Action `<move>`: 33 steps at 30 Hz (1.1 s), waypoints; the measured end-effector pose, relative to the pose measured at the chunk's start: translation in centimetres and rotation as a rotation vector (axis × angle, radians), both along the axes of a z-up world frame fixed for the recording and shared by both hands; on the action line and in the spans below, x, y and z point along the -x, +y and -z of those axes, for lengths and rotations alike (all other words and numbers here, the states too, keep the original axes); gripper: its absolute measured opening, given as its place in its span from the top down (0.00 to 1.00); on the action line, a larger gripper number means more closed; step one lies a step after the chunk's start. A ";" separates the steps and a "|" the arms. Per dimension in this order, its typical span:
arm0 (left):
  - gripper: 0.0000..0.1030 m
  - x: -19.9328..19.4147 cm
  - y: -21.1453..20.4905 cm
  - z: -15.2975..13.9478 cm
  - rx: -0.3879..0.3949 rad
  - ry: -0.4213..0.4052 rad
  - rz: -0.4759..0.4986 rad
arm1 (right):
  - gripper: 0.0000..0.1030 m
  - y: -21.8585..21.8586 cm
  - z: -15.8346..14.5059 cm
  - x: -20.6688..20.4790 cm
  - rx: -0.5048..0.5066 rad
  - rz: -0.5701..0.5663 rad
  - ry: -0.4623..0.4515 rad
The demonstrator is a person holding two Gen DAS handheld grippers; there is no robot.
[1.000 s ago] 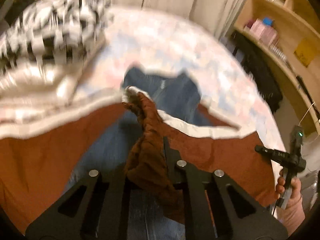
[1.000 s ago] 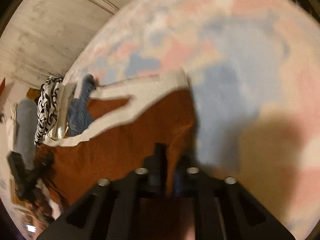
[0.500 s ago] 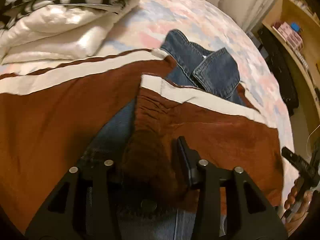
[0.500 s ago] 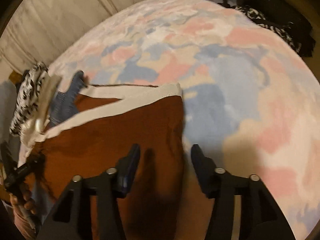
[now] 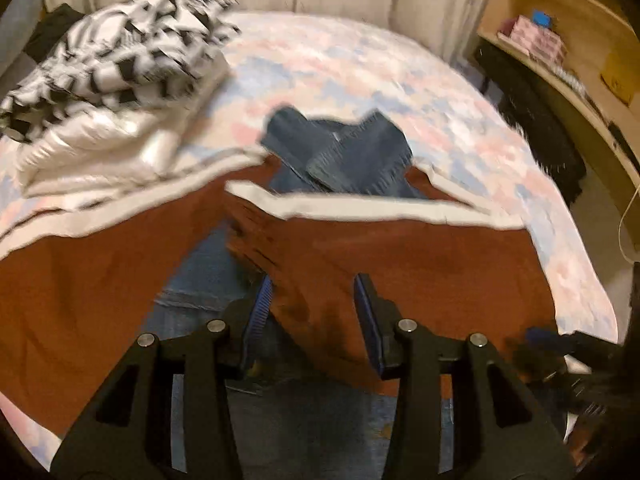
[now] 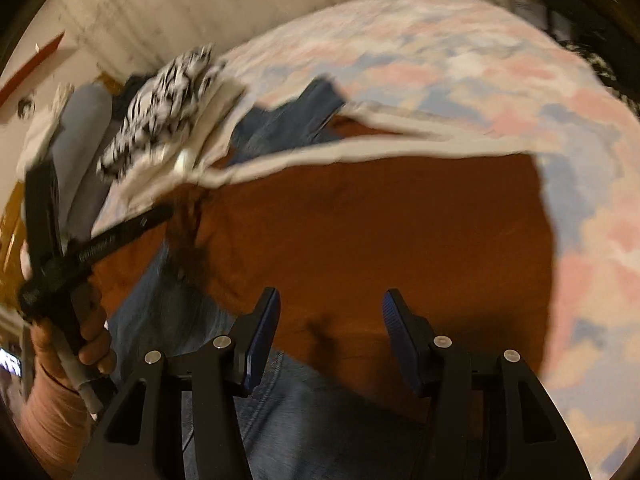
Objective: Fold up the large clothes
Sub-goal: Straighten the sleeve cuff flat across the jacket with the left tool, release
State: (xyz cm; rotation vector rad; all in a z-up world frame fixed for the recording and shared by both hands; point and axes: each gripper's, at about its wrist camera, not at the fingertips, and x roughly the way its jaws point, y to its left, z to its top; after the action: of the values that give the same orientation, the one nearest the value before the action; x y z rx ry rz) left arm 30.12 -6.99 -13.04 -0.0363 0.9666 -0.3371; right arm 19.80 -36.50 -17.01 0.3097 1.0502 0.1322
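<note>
Both the left gripper [image 5: 314, 312] and right gripper [image 6: 330, 330] gape empty above the pastel-quilted bed [image 5: 360, 64].

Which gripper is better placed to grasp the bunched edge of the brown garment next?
Probably left: the left gripper, open, has the brown garment's bunched edge between its fingers; right gripper faces flat cloth.

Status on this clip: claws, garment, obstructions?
Left claw open, right claw open, both empty. Brown garment lies spread over jeans. Folded pile beside it, clear.

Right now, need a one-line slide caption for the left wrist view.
Open left gripper above a rust-brown garment spread over blue jeans on a pastel bedspread.
</note>
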 end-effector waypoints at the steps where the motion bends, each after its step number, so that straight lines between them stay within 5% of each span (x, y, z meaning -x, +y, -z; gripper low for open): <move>1: 0.62 0.0 -0.6 0.9 -0.040 0.012 -0.007 | 0.47 0.6 0.9 -0.1 0.002 -0.011 0.020; 4: 0.60 -0.6 -0.7 4.4 -0.226 0.076 -0.076 | 0.49 -0.1 3.6 0.0 0.089 0.046 0.077; 7: 0.59 -0.8 2.6 5.7 -0.048 0.126 -0.104 | 0.76 -4.0 4.3 1.6 0.180 0.162 0.067; 11: 0.59 0.0 3.5 5.4 -0.017 0.110 -0.103 | 0.76 -9.6 3.7 4.2 0.192 0.314 0.076; 12: 0.59 0.2 3.4 5.5 -0.027 0.100 -0.102 | 0.66 -10.2 3.7 4.6 0.201 0.337 0.089; 14: 0.58 0.8 3.3 5.4 -0.034 0.089 -0.106 | 0.63 -11.2 3.6 5.7 0.180 0.368 0.095; 20: 0.57 1.6 4.1 5.5 0.017 0.070 -0.132 | 0.63 -10.3 2.1 7.7 0.216 0.392 0.062; 33: 0.54 2.9 3.6 5.3 -0.016 0.030 -0.111 | 0.63 -8.5 0.8 8.6 0.259 0.434 -0.007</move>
State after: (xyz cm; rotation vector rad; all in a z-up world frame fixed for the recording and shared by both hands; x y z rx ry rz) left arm 27.19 -3.39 -18.34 -0.0802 0.9926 -0.2273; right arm 11.22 -44.98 -17.78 0.2940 0.9589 -0.3897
